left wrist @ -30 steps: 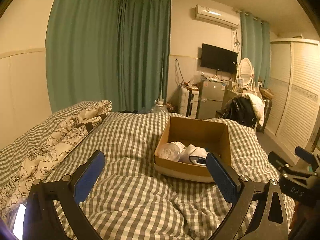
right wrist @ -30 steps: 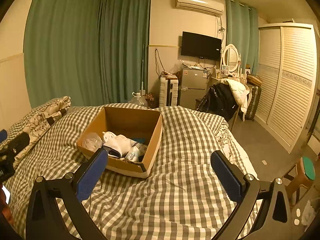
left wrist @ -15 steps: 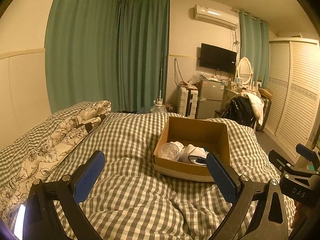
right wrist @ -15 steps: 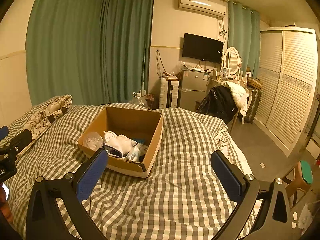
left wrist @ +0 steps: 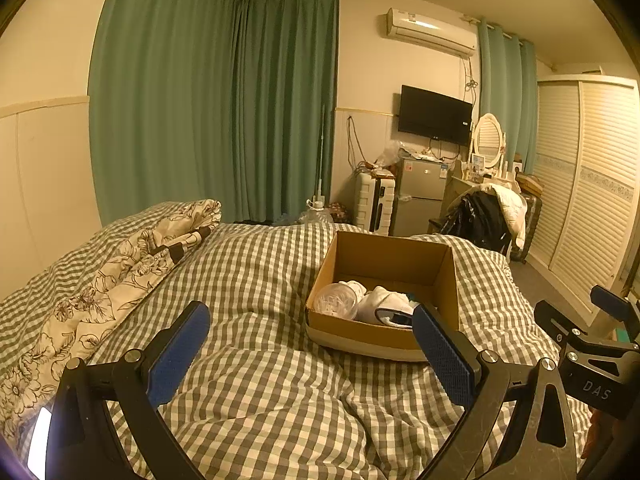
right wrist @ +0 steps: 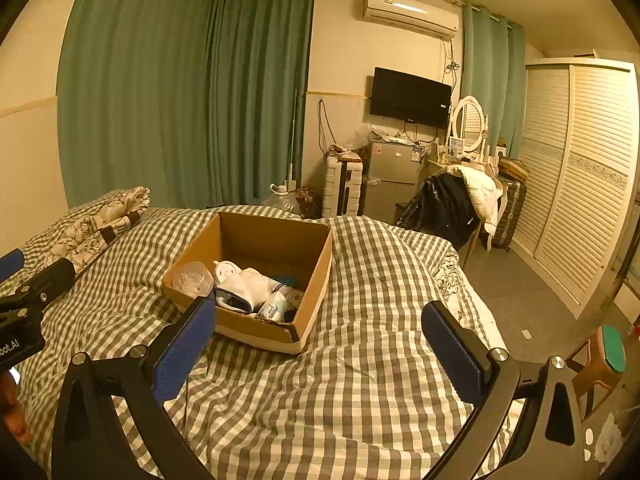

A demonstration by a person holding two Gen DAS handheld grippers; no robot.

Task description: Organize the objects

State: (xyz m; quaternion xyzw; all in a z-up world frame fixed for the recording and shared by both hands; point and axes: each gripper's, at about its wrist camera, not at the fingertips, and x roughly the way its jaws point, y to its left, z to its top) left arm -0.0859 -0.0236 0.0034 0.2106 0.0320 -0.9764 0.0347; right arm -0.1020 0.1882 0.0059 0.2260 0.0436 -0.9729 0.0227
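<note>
An open cardboard box point(left wrist: 392, 258) point(right wrist: 276, 240) sits on the checked bed cover point(left wrist: 256, 280) point(right wrist: 372, 280). Inside it lie a clear plastic cup point(left wrist: 335, 301) point(right wrist: 195, 279), a white cloth item with a dark edge point(left wrist: 386, 306) point(right wrist: 242, 288) and a small white packet point(right wrist: 276, 307). My left gripper point(left wrist: 310, 354) is open and empty, held above the cover short of the box. My right gripper point(right wrist: 320, 346) is open and empty, also short of the box, to its right. Each gripper shows at the edge of the other's view.
A floral quilt point(left wrist: 104, 276) lies folded along the left of the bed. Beyond the bed stand a suitcase point(left wrist: 374, 202), a small fridge point(left wrist: 420, 196), a chair with clothes point(left wrist: 484, 216) and a slatted wardrobe point(left wrist: 588, 200). A stool point(right wrist: 608, 356) stands on the floor at right.
Both views have shifted only slightly; the box sits a little higher and farther in the right wrist view. Both grippers stay open and empty.
</note>
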